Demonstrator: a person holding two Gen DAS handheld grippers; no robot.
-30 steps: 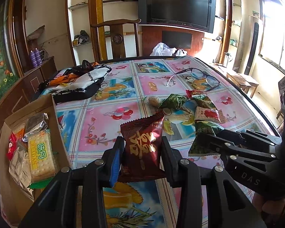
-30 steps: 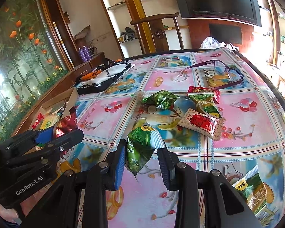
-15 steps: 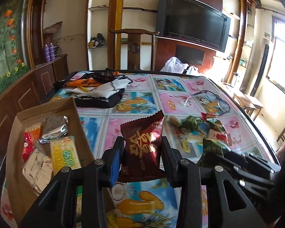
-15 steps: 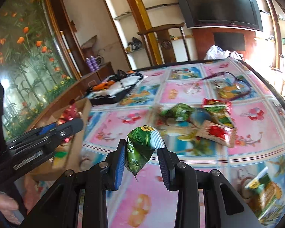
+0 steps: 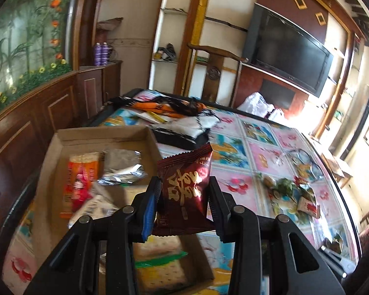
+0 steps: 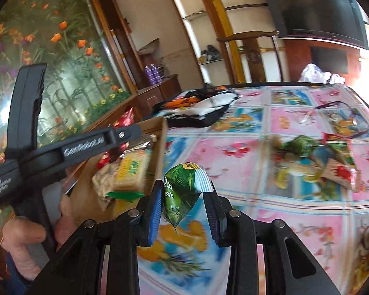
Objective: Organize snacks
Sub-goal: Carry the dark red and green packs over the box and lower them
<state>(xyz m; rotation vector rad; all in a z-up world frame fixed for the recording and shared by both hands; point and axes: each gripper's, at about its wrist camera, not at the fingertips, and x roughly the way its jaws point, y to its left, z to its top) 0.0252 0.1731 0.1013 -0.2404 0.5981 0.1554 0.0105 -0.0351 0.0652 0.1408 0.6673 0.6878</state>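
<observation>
Snacks in transit: a dark red foil snack packet [image 5: 184,191], clamped in the left gripper [image 5: 184,204], now hangs over the open brown cardboard box [image 5: 105,135] at lower left, while a green foil snack packet [image 6: 184,191], clamped in the right gripper [image 6: 184,211], sits just right of the box wall at centre frame. A second ago both packets were above the patterned worktop [image 6: 270,221], the box at the frame's edge. Loose packets [image 6: 319,157] remain at right, so sorting appears unfinished.
</observation>
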